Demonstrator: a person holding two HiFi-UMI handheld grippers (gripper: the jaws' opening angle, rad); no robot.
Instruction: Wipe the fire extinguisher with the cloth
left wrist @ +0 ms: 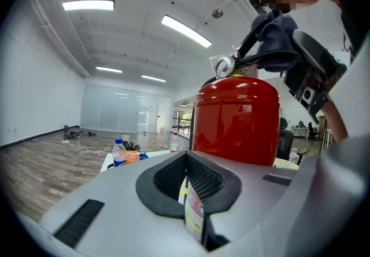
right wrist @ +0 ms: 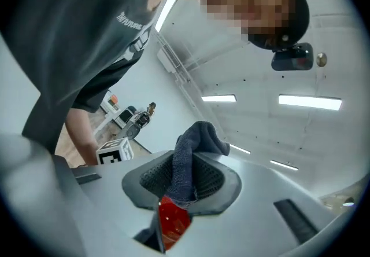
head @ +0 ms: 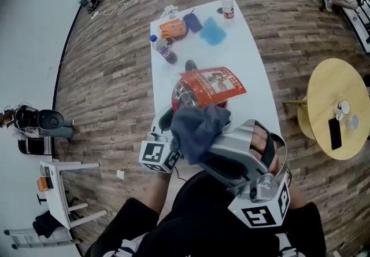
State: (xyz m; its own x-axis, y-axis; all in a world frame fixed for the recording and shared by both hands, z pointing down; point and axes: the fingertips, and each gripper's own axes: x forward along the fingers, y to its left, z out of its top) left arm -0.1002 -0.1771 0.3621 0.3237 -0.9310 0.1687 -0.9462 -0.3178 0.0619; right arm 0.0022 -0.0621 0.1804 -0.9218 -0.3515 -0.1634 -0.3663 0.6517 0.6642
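The red fire extinguisher (head: 191, 96) stands upright at the near end of the white table (head: 254, 76), with a red printed card (head: 217, 85) on it. In the left gripper view its body (left wrist: 237, 117) rises just past the jaws, gauge and handle on top. My left gripper (left wrist: 188, 160) is shut on a thin printed tag at the extinguisher's lower side. The grey-blue cloth (head: 196, 128) is bunched in my right gripper (right wrist: 188, 175), which is shut on it. The cloth (left wrist: 272, 24) lies over the handle. Red shows through the gap under the cloth (right wrist: 193, 151).
Farther along the table are two bottles (head: 228, 4) (head: 162, 48), a blue cloth (head: 213, 31) and an orange pack (head: 172, 29). A round yellow table (head: 338, 105) with a phone stands to the right. A white rack (head: 58, 192) is at the lower left, and cables lie on the wooden floor.
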